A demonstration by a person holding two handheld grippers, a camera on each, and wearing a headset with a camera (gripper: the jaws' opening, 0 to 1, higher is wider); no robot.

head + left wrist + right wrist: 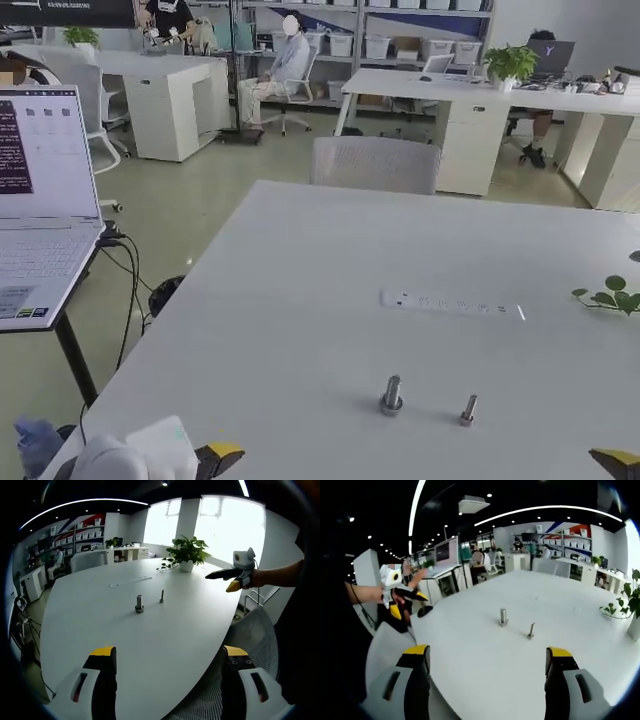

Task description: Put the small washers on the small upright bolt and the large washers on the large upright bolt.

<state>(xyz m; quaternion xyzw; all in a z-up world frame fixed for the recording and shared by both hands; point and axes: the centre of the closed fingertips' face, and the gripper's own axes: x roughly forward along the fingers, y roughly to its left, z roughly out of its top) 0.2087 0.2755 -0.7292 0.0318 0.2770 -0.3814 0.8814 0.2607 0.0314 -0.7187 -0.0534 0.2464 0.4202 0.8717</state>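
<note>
Over on the left, a laptop is sitting open on a side stand. At the bottom edge of the head view the left gripper is poking in by the near-left corner of the white table. Its own view is showing the jaws spread wide with nothing between them, hanging over the table's edge. Across to the middle, the large upright bolt is standing on the tabletop. Just to its right the small upright bolt is standing too, the pair near each other but apart. Behind them a white power strip is lying flat. Further right, green leaves are reaching in. The right gripper is peeking in at the bottom corner, and its own view is showing jaws likewise wide apart, gripping nothing.
</note>
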